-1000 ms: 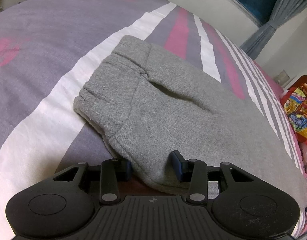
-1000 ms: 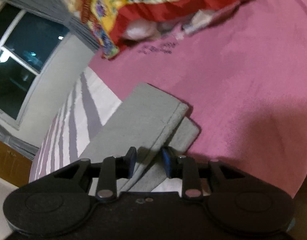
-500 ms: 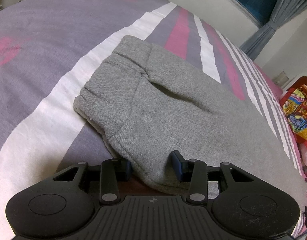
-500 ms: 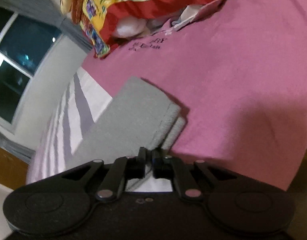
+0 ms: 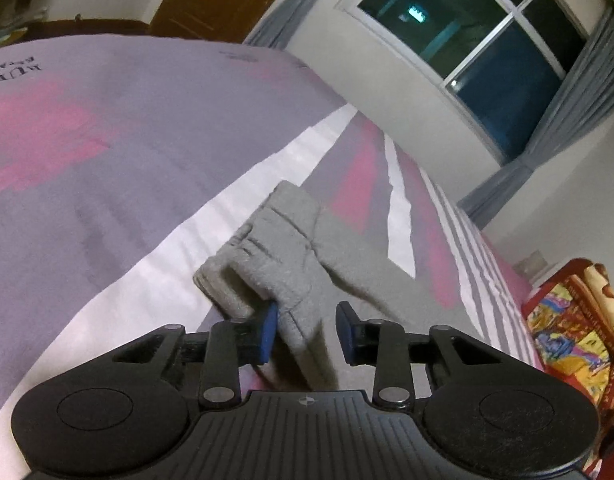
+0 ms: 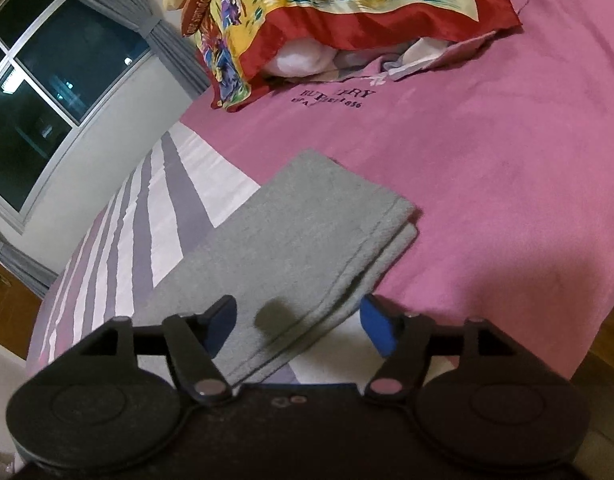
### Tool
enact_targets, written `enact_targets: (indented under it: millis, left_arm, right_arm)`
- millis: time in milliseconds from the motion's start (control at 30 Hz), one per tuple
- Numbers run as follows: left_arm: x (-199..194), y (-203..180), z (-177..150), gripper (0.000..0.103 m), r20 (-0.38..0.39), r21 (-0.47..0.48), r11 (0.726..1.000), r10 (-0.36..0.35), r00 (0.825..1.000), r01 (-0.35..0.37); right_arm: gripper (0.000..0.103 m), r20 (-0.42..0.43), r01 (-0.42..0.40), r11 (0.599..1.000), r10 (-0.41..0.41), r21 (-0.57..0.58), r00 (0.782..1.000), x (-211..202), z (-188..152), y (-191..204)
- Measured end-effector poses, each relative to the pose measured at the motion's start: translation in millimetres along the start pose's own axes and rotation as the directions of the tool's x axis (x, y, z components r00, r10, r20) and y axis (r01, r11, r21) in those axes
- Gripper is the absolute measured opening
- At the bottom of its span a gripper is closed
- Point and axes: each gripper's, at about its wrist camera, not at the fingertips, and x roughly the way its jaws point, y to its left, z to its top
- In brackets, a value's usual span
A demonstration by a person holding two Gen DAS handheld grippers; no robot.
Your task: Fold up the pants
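A: Left gripper first. Jaws moderately apart, waistband end of the grey pants bunched up between them. Fabric touches the left pad; gap on the right side, so not clamped as far as I can tell.

B: Risk there?

A: If it closes on that lump it likely grabs only the top layer, or the fabric slides out and the fold goes crooked. Pants run from the gripper away to the far right across the striped bed.

B: Right gripper?

A: Spread wide, holding nothing. The stacked cuff ends lie flat just ahead, near edge between the jaws.

B: Trouble?

A: Layers are offset at the right edge; a shallow pinch probably misses the lower leg. Red patterned quilt sits far back, well apart.
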Motion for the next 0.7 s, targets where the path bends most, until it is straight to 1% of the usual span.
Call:
enact_targets:
  millis: [100, 167, 200, 233, 300, 333, 367, 400, 433, 500, 533, 567, 667, 700]
  left_arm:
    - [17, 4, 1, 0.032, -0.06, -0.028, 1.0, 0.001, 0.998, -0.003]
    - [25, 0, 2, 0.02, -0.078, -0.013, 1.0, 0.009, 0.997, -0.01]
    - [27, -4, 4, 0.018, -0.079, 0.005, 1.0, 0.011, 0.997, -0.011]
    - [26, -9, 6, 0.014, -0.062, 0.02, 1.0, 0.007, 0.998, -0.006]
    - [16, -14, 16, 0.013, 0.0, 0.008, 0.999, -0.034, 0.999, 0.034]
    - [9, -16, 23, 0.013, 0.035, 0.013, 0.999, -0.043, 0.998, 0.043]
    - [6, -17, 27, 0.013, 0.05, 0.03, 0.998, -0.05, 0.997, 0.049]
    - [7, -14, 30, 0.013, 0.048, 0.042, 0.999, -0.031, 0.998, 0.029]
    - [14, -7, 32, 0.013, 0.02, 0.03, 0.999, 0.009, 1.0, -0.01]
    - [28, 8, 27, 0.013, -0.065, 0.004, 0.999, 0.044, 0.997, -0.043]
    - [32, 10, 23, 0.013, -0.083, 0.019, 0.998, 0.056, 0.995, -0.054]
    - [33, 9, 18, 0.013, -0.08, 0.037, 0.998, 0.058, 0.995, -0.055]
    - [31, 11, 9, 0.013, -0.078, 0.028, 0.999, 0.048, 0.996, -0.046]
    - [31, 12, 8, 0.013, -0.082, 0.026, 0.999, 0.047, 0.996, -0.045]
  right_arm:
    - [0.073, -0.001, 0.011, 1.0, -0.011, -0.01, 1.0, 2, -2, 3]
    - [0.074, -0.001, 0.013, 1.0, -0.013, -0.006, 1.0, 2, -2, 3]
    - [0.074, -0.001, 0.014, 1.0, -0.014, -0.003, 1.0, 3, -2, 3]
    - [0.074, -0.004, 0.012, 1.0, -0.012, 0.001, 1.0, 3, -1, 2]
    - [0.074, -0.009, 0.007, 1.0, -0.007, 0.011, 1.0, 3, 0, 1]
    - [0.074, -0.011, 0.004, 1.0, -0.003, 0.017, 1.0, 3, 1, 0]
    - [0.074, -0.012, 0.001, 1.0, 0.0, 0.02, 1.0, 3, 1, -1]
    - [0.074, -0.014, -0.002, 1.0, 0.002, 0.017, 1.0, 3, 1, -2]
    - [0.074, -0.016, -0.004, 1.0, 0.004, 0.011, 1.0, 4, 0, -2]
    - [0.074, -0.015, -0.008, 1.0, 0.008, 0.015, 1.0, 5, 0, -4]
    - [0.074, -0.012, -0.011, 1.0, 0.011, 0.023, 1.0, 5, 0, -5]
    - [0.074, -0.011, -0.014, 0.999, 0.014, 0.032, 1.0, 5, 0, -5]
    - [0.073, 0.001, -0.016, 0.998, 0.016, 0.068, 1.0, 7, 3, -8]
    - [0.069, 0.008, -0.009, 0.997, 0.008, 0.083, 1.0, 8, 5, -9]
